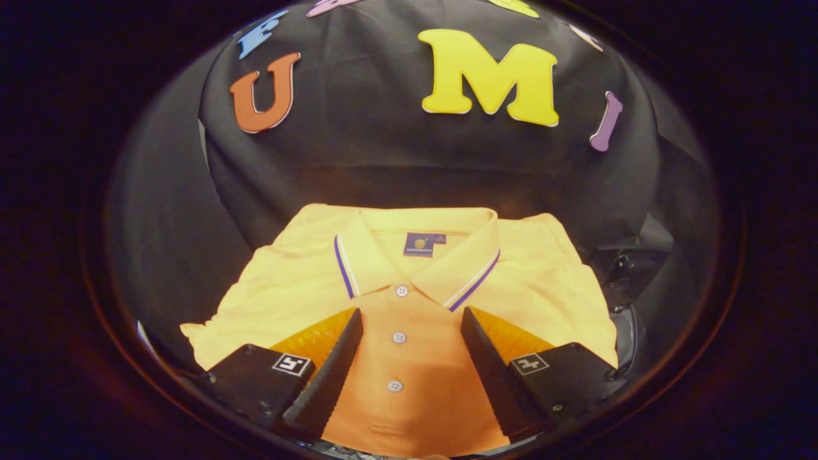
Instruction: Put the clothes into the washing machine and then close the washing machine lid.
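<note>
Gripper hovering over a folded yellow polo shirt, fingers spread wide apart, gripping nothing. Shirt's buttoned placket lying between the fingers, collar just beyond their tips. Dark round machine part just beside the shirt's right sleeve.

Claw: 2 ribbed fingers, square coded markers, small screws.

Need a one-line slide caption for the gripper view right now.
Open gripper poised over a folded yellow polo shirt, fingers straddling its buttoned placket, booth wall beyond.
</note>
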A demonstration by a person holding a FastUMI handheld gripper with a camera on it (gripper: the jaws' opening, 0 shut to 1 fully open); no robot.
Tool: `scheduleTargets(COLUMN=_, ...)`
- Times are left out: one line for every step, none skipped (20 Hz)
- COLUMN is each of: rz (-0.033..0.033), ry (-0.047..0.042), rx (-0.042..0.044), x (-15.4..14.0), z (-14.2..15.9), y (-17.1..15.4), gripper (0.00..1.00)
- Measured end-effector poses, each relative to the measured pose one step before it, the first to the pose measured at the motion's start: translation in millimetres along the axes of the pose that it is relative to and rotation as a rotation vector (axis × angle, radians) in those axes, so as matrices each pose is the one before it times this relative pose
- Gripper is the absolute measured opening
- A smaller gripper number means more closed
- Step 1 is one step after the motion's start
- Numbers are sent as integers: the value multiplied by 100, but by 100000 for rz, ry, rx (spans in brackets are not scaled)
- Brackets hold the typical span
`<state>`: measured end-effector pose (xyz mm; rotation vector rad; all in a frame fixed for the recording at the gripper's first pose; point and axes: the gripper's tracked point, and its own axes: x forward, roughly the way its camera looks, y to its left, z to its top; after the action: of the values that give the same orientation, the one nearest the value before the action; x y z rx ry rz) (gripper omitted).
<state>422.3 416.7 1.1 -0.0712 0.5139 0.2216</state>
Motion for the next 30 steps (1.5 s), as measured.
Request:
scheduleTargets(rz=196, ry=148, rx=230, x=-194, z=-24, y=11, gripper=98)
scheduleTargets(rz=257, ry=831, rx=1093, x=108, z=-7, y=40, gripper=98)
scheduleTargets(rz=-60, ry=329, rx=175, x=266, z=105, y=-12, gripper=98)
scheduleTargets(rz=282, ry=2, rx=-492, x=29, z=40, y=-185, gripper=98)
scheduleTargets(rz=739, ry=-707, rx=-1, x=-18, z=-157, y=22, gripper=98)
scheduleTargets(rz=1578, ry=-1036, rx=-1657, x=44, z=66, y=109, gripper=97)
scheduleTargets(rz=1632, ry=-1272, rx=-2744, x=71, z=51, y=-142, gripper=94)
scheduleTargets(rz=1097, ry=-825, rx=-1272, x=-67, z=-183, y=-101, gripper=92)
scheduleTargets(rz=374, ry=-184, rx=-913, x=-300, z=-136, y=-382, gripper=88)
scheduleTargets(rz=-1148, ry=-397, rx=459, x=376, z=184, y=-419, gripper=82)
scheduleTargets(rz=-1270, ry=-46, rx=950, x=-229, z=-257, y=-558, gripper=67)
scheduleTargets(rz=100, ry=1183, rx=-1757, x=-336, z=-48, y=-159, gripper=51)
scheduleTargets(rz=828, ry=1726, rx=-3215, x=71, z=-206, y=-94, gripper=36)
scheduleTargets(rz=1853, ry=1391, rx=-3459, x=-259, z=88, y=48, gripper=20)
scheduleTargets(rz=2375, ry=1044, rx=-1447, x=-94, z=-340, y=-141, gripper=15)
scheduleTargets(rz=2517, ry=885, rx=88, x=-522, z=-347, y=-110, gripper=13)
scheduleTargets(rz=2605, ry=85, rx=87, x=-255, z=-285, y=-188, gripper=9)
scheduleTargets(rz=2057, ry=238, rx=448, x=-598, z=-171, y=-245, gripper=8)
scheduleTargets(rz=1644, ry=145, rx=1794, x=-442, z=-477, y=-373, gripper=7)
scheduleTargets(rz=1226, ry=-419, rx=3132, x=-653, z=-417, y=-449, gripper=7)
scheduleTargets(rz=1128, ry=-1003, rx=2780, x=-597, z=-375, y=-419, gripper=6)
scheduleTargets(rz=1045, ry=-1827, rx=1718, x=-575, z=-280, y=-446, gripper=5)
scheduleTargets(rz=-129, ry=-2512, rx=313, x=-866, z=-89, y=-554, gripper=5)
scheduleTargets(rz=-115, ry=-3545, rx=-660, x=-933, z=170, y=-479, gripper=5)
scheduleTargets(rz=-42, ry=-3244, rx=-306, x=-1353, z=11, y=-497, gripper=5)
scheduleTargets(rz=986, ry=-4261, rx=350, x=-1405, z=583, y=-402, gripper=5)
scheduleTargets(rz=-984, ry=-3522, rx=81, x=-1300, z=849, y=-693, gripper=5)
scheduleTargets(rz=-503, ry=-4038, rx=-328, x=-1365, z=636, y=-684, gripper=5)
scheduleTargets(rz=-1020, ry=-3502, rx=-920, x=-1348, z=938, y=-579, gripper=5)
scheduleTargets(rz=-2063, ry=-3452, rx=-1114, x=-1496, z=1030, y=-1051, gripper=5)
